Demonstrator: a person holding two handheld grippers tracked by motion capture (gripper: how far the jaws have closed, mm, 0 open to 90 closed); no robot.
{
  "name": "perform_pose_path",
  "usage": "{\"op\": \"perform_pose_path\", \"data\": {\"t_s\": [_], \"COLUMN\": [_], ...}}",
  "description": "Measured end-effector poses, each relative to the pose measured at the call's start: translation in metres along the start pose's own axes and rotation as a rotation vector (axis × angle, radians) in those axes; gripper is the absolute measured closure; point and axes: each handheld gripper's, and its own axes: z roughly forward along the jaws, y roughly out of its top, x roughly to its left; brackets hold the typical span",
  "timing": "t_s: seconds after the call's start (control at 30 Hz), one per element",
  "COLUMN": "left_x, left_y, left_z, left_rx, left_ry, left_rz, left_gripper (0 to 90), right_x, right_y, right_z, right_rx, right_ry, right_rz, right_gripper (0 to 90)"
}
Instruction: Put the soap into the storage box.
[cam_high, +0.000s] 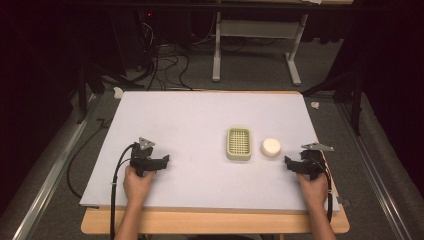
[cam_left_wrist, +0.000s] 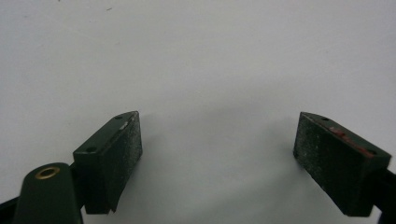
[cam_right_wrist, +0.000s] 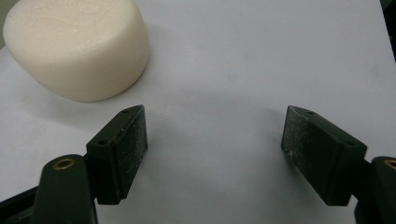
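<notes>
— White soap (cam_high: 270, 147), round, sits near the tabletop's (cam_high: 200, 115) right edge, just beside a pale green slotted dish (cam_high: 239, 143)?

— Yes. The right gripper (cam_high: 290, 163) rests close to the soap, jaws apart with nothing between them.

— And the left gripper (cam_high: 164, 161)?

— Near the front edge on the left, well apart from both things, jaws wide and holding nothing.

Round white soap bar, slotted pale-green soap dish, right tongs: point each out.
Round white soap bar (cam_right_wrist: 77, 46): right gripper view, on its curved side wall.
Slotted pale-green soap dish (cam_high: 239, 156): high view, on its near rim.
Right tongs (cam_high: 290, 163): high view, midway between the open fingertips.
</notes>
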Motion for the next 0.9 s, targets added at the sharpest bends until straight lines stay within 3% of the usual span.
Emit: {"op": "perform_pose_path", "data": {"t_s": [0.9], "left_x": [0.0002], "left_y": [0.0001], "left_z": [0.0001], "left_rx": [0.000], "left_ry": [-0.001], "left_rz": [-0.002], "left_gripper": [15.8], "right_x": [-0.0013], "right_y": [0.0010], "right_z": [-0.0001], "right_rx": [0.010], "right_ry": [0.014], "right_rz": [0.009], "right_gripper": [22.6]}}
